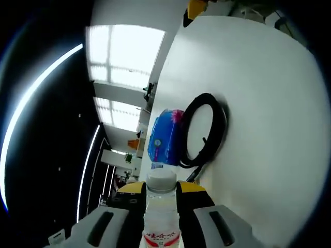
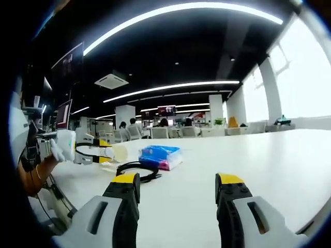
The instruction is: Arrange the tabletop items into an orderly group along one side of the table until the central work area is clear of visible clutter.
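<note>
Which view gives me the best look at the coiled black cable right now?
The left gripper view: the coiled black cable is large and near centre on the white table, against the blue tissue pack. The right gripper view shows it small, low and edge-on beyond the right gripper.

Left gripper view sits rolled sideways, close over the worktop [image 1: 258, 103]; right gripper view looks level across it; both catch the cable coil [image 1: 207, 129] and the tissue pack [image 2: 161, 155].

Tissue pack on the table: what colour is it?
Blue tissue pack, clearest in the right gripper view.
</note>
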A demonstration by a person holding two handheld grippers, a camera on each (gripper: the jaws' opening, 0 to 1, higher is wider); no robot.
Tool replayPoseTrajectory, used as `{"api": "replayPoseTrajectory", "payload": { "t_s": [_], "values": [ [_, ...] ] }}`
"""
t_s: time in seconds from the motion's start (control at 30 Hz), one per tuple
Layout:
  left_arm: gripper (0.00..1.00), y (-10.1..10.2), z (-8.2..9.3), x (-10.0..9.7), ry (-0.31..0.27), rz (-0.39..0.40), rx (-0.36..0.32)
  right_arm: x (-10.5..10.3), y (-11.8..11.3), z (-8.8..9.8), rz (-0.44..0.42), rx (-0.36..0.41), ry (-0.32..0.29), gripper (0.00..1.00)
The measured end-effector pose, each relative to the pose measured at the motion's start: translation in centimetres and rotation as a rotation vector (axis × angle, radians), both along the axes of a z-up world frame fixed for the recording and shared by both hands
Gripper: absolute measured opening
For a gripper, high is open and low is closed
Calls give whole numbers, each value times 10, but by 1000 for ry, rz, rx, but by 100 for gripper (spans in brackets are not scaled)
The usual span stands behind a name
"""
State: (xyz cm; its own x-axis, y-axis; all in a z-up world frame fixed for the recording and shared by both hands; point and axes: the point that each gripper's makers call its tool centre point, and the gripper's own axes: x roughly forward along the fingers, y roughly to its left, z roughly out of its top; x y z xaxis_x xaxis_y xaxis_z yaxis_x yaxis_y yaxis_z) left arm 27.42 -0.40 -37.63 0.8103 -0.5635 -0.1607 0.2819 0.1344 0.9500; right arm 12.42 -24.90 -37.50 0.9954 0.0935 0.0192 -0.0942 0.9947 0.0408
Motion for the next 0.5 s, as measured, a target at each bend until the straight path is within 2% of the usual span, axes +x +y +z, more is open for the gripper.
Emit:
{"api": "replayPoseTrajectory", "payload": {
  "t_s": [0.07,0.23,0.33,0.5],
  "values": [
    [21,4,7,1,5,-1,-32,0,0,0,1,0,-1,56],
    [21,8,16,3,10,-3,-64,1,1,0,6,-5,3,56],
    [21,11,23,4,43,-13,-119,1,2,1,5,-4,-1,56],
    [21,21,37,9,51,-13,-191,2,2,2,4,-8,0,56]
  ]
}}
